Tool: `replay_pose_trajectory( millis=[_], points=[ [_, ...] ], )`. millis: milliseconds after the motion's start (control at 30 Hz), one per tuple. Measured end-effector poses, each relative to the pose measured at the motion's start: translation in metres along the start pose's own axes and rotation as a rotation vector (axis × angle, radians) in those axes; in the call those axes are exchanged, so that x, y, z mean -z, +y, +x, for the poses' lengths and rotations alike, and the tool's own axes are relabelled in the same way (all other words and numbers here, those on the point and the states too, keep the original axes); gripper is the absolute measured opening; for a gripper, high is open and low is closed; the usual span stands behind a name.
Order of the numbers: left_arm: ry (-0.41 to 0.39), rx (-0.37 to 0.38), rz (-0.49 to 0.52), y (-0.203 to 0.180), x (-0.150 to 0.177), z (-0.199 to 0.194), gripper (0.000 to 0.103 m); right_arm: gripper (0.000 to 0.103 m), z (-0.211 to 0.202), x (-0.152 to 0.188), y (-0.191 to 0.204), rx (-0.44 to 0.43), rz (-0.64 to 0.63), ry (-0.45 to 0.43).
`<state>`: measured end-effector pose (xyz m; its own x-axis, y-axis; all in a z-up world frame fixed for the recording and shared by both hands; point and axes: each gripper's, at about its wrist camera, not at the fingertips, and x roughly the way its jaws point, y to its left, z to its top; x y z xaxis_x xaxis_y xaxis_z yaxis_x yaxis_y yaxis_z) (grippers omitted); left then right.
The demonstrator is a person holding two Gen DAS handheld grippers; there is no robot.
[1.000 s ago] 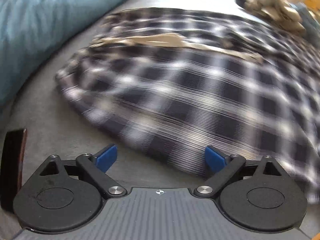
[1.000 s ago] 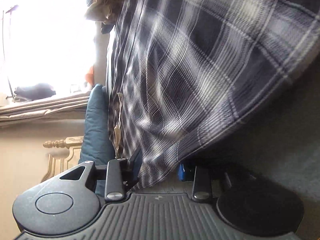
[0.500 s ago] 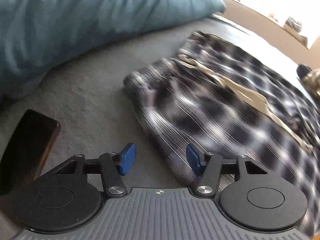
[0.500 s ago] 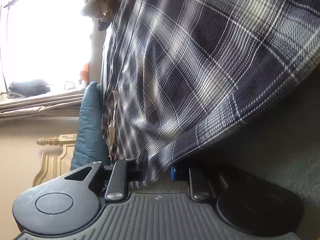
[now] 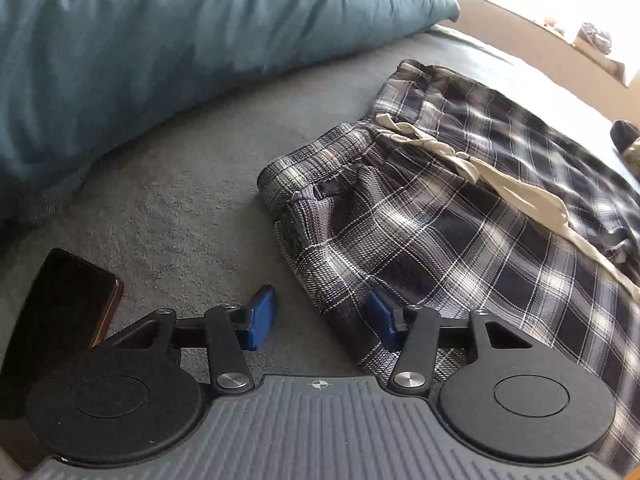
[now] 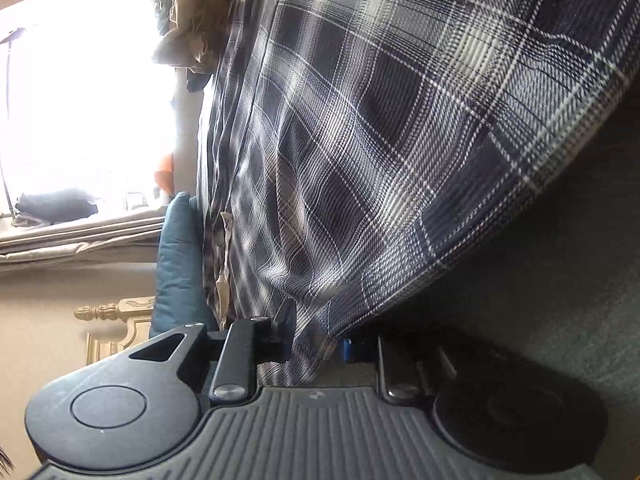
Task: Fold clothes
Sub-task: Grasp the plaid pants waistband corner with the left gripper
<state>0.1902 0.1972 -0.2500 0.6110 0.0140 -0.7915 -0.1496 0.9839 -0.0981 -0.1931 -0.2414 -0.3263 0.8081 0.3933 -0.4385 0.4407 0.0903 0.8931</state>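
Note:
Dark blue and white plaid pants lie on the grey bed sheet, waistband end toward me, with a beige drawstring across them. In the left wrist view my left gripper is open low over the sheet, and the waistband's near edge reaches in beside the right blue pad. My right gripper, rolled on its side, is shut on a hem of the plaid pants, and the cloth rises away from it in a taut sheet.
A large teal pillow fills the back left. A dark phone lies on the sheet left of my left gripper. A crumpled tan garment sits at the far end of the bed, and a carved headboard post stands behind the pillow.
My left gripper swung left from the middle of the pants to the waistband corner, and its fingers narrowed while staying open. The right gripper kept its hold, barely moving.

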Motion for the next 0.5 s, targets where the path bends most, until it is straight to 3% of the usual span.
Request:
replay_pose_trajectory(
  millis=[133,267,367,433,500],
  points=[
    [0.006,0.014,-0.006,0.0016,-0.0001,0.0010,0.049,0.022,-0.0005,0.0012,0.0006,-0.001,-0.004,-0.007],
    [0.012,0.028,-0.012,0.0032,-0.0003,0.0020,0.069,0.022,0.0000,0.0013,-0.0021,-0.011,0.013,-0.015],
    [0.017,0.039,-0.017,0.0044,-0.0004,0.0028,0.068,0.022,0.0004,0.0012,-0.0042,-0.018,0.027,-0.021],
    [-0.005,0.044,-0.025,0.0047,-0.0016,0.0001,0.051,0.022,0.0009,0.0014,-0.0039,-0.020,0.027,-0.027],
    [-0.033,0.050,-0.034,0.0049,-0.0031,-0.0034,0.022,0.021,0.0019,0.0021,-0.0002,-0.013,0.006,-0.038]
  ],
)
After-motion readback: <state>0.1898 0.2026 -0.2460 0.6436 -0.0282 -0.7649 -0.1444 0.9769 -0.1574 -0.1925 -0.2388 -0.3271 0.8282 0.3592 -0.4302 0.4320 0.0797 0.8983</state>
